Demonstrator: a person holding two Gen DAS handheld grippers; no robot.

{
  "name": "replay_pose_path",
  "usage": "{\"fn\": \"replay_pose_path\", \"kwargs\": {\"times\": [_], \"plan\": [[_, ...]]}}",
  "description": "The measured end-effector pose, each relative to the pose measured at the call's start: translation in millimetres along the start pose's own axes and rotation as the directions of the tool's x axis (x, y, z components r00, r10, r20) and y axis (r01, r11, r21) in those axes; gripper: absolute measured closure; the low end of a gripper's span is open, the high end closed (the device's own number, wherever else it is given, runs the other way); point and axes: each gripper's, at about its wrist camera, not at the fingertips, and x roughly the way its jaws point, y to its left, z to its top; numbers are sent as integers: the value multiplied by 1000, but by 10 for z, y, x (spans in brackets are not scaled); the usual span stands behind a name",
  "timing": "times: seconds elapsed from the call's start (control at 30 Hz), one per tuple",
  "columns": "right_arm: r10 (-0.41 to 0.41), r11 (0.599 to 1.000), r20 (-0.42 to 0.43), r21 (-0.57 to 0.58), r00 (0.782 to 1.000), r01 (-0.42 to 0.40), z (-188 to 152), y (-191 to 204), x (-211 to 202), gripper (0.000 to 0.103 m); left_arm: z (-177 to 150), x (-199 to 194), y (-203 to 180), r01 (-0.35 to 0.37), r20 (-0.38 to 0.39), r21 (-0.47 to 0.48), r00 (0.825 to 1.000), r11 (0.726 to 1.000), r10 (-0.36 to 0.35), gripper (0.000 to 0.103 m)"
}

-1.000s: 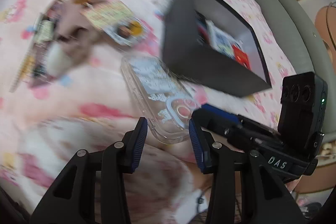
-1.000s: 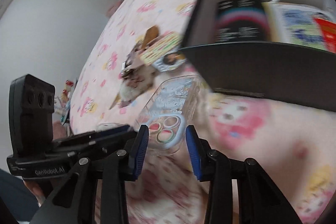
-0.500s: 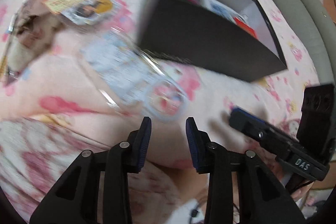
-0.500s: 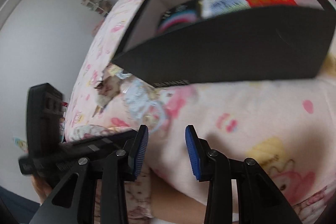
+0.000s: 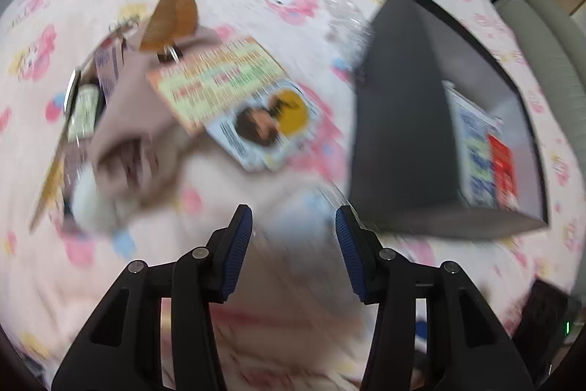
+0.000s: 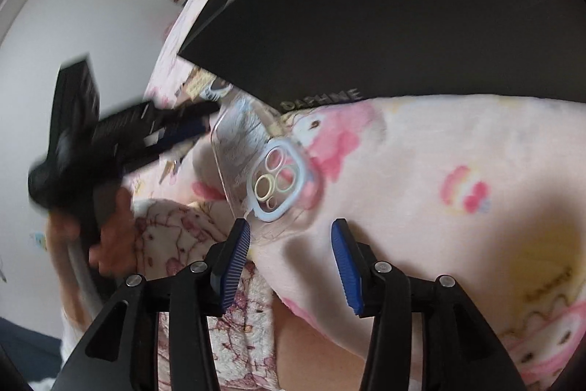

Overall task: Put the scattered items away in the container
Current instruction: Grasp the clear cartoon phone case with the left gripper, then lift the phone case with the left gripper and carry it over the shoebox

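**Entry: clear case, loose beside box**

Location: case [image 6: 256, 167] flat on pink blanket [image 6: 421, 171], just beside black box [image 6: 403, 6].
Tools: right gripper [image 6: 291, 262] spread, jaws just widened, nothing between them, case just ahead. Left gripper [image 5: 294, 251] likewise spread and empty, jaws just widened.
Risk: thin, slick case on soft fabric may slide off the pads or the pinch may gather blanket instead.
Unclear: left view blurred; pile [image 5: 175, 90] of cards and pouch indistinct; box contents hidden from right view.
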Motion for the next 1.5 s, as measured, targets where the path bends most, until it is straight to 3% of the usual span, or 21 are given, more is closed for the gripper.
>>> {"fn": "replay_pose_path", "kwargs": {"times": [0.17,0.3,0.43,0.57,0.73,0.8,0.9,1.03,1.13,1.2,1.33,1.4,1.5], "plan": [[-16,1000,15,-1,1000,16,36,1,165,61,67,368,72,50,-130,-53,990,997,-56,53],[-8,1000,49,-21,999,9,46,25,146,62,-4,386,-10,50,-162,-17,985,999,-52,50],[-20,999,98,-35,995,24,16,14,6,63,-206,270,-165,40,-153,61,988,997,-30,50],[-102,993,137,-37,985,108,3,-53,-83,63,-441,200,-339,68,-147,118,988,991,-50,48],[-180,983,194,6,964,182,82,-207,-280,62,-709,131,-560,185,-177,209,973,960,-148,45],[-204,979,211,39,956,200,157,-271,-366,62,-753,129,-581,206,-172,206,970,957,-172,45],[-239,971,199,75,950,229,149,-335,-381,62,-736,180,-547,171,-157,171,977,970,-144,45],[-315,949,176,27,933,316,142,-247,-221,62,-738,229,-557,149,-151,158,980,976,-126,45],[-276,960,157,-11,948,281,145,-185,-136,59,-808,237,-646,157,-163,207,979,966,-124,42],[-296,952,164,-21,941,304,143,-187,-145,59,-846,192,-691,158,-151,248,981,956,-123,42],[-271,961,210,-1,939,278,154,-187,-279,59,-862,125,-639,241,-156,219,965,946,-210,42],[-252,967,201,7,947,256,135,-230,-347,59,-874,175,-645,223,-175,216,967,950,-187,42],[-299,953,166,-4,940,304,135,-227,-260,59,-914,198,-716,184,-175,260,974,948,-141,42]]}}
